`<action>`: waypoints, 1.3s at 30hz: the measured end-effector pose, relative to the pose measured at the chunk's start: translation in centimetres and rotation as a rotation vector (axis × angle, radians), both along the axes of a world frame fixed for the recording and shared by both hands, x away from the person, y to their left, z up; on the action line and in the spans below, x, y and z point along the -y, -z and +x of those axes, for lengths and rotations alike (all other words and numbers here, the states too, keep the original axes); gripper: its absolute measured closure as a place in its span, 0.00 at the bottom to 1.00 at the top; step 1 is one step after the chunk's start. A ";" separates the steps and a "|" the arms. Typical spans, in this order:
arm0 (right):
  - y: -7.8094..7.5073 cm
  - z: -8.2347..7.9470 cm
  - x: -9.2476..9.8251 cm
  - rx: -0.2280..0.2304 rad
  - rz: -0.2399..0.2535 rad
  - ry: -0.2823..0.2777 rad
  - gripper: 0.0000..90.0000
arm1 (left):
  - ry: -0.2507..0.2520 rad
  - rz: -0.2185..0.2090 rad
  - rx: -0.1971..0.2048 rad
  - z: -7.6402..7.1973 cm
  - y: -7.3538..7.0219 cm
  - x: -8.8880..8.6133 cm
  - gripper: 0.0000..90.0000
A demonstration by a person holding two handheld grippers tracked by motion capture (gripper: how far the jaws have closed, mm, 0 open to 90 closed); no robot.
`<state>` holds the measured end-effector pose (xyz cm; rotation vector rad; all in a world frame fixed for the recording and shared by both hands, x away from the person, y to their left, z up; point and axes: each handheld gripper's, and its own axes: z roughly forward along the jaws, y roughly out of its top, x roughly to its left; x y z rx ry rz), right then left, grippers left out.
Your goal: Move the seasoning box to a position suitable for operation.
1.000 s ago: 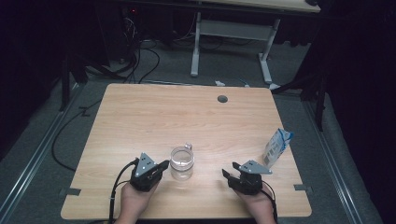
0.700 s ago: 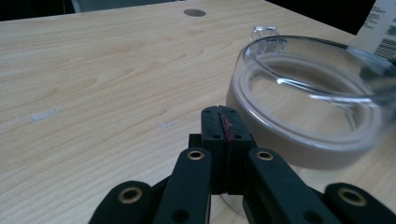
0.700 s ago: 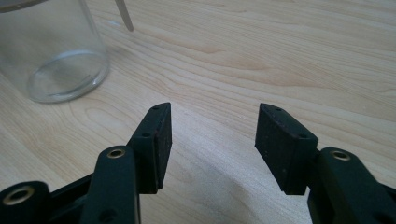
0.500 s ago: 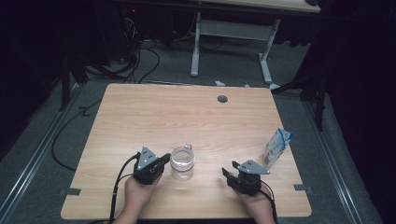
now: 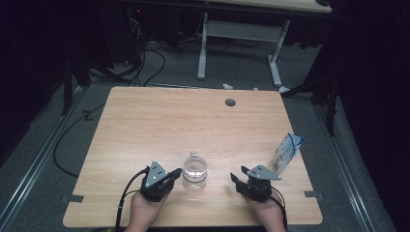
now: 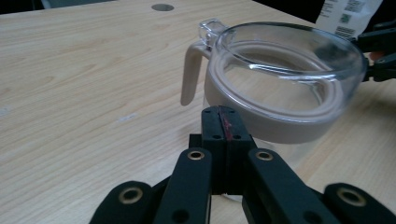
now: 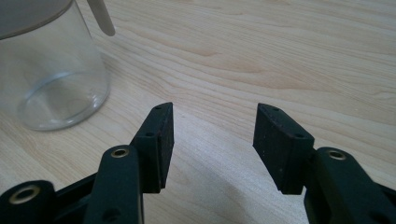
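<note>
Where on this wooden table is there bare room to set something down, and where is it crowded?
The whole far half of the light wooden table is bare, bordered only by the round cable hole. Crowded: the near edge, where the clear glass jar with the beige lid stands between the left tool and right tool, with the blue-and-white pouch at the right edge.
</note>
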<state>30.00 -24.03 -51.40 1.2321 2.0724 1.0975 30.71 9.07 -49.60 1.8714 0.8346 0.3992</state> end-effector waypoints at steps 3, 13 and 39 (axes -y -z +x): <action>0.0 0.0 -0.1 -0.002 0.004 -0.010 0.54 | 0.020 -0.003 0.000 -0.4 0.0 0.5 1.00; 0.0 -0.4 0.0 0.001 0.005 -0.004 0.55 | 0.091 -0.017 -0.002 -1.3 -0.1 2.1 1.00; 0.2 -1.9 0.9 -0.006 -0.012 0.012 0.59 | 0.182 -0.022 0.015 -1.6 -0.2 5.0 1.00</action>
